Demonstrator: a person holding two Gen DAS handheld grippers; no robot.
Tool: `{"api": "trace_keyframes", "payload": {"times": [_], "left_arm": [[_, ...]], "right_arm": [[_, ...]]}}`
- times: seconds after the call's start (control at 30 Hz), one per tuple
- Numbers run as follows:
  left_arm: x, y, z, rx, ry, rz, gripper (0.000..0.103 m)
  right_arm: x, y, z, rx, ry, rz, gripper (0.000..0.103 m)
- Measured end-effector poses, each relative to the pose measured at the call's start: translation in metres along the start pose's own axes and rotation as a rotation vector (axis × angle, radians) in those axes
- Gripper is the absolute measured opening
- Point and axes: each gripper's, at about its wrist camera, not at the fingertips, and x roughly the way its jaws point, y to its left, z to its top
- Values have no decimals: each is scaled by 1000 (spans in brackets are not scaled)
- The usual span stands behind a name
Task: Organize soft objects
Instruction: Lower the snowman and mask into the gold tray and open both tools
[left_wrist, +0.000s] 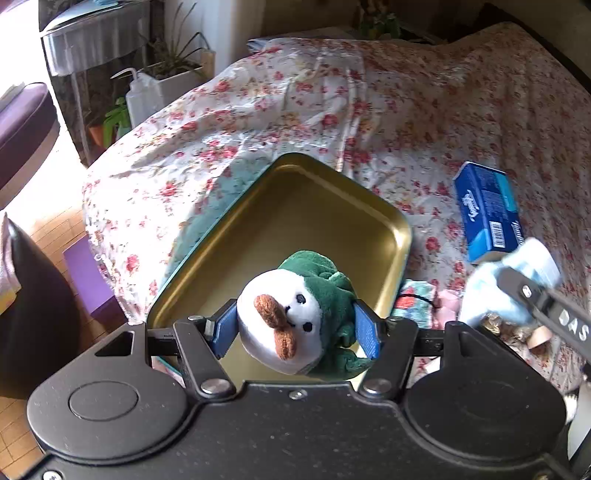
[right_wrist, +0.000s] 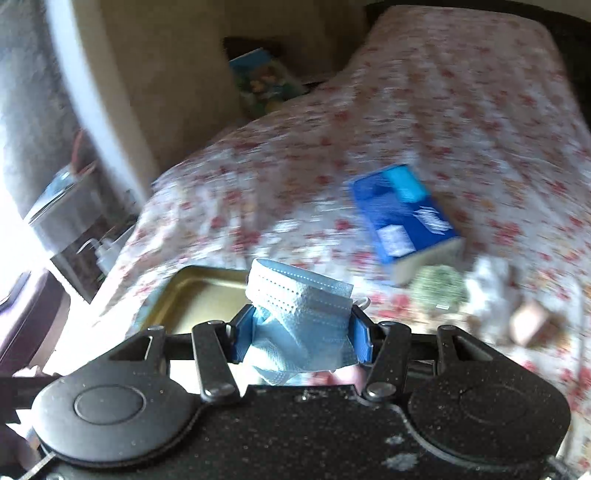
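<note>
My left gripper (left_wrist: 295, 330) is shut on a plush snowman (left_wrist: 291, 317) with a green hat and an orange nose, held over the near end of a gold metal tin (left_wrist: 397, 236) lying on the floral bedspread. My right gripper (right_wrist: 301, 334) is shut on a crumpled light blue face mask (right_wrist: 299, 314). The tin (right_wrist: 201, 291) shows just ahead and to its left. In the left wrist view the right gripper (left_wrist: 532, 291) and its mask (left_wrist: 491, 291) are to the right of the tin.
A blue tissue pack (left_wrist: 485, 210) lies on the bed right of the tin; it also shows in the right wrist view (right_wrist: 402, 214). Small cloths (left_wrist: 415, 299), a green item (right_wrist: 437, 288) and a small wooden piece (right_wrist: 528, 325) lie nearby. Bed edge, plants and floor are left.
</note>
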Motion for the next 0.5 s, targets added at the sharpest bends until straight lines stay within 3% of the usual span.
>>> {"api": "trace_keyframes", "payload": {"times": [0.5], "left_arm": [[0, 21, 8, -84, 16, 4, 61]], "right_arm": [[52, 77, 31, -71, 117, 30, 56]]}}
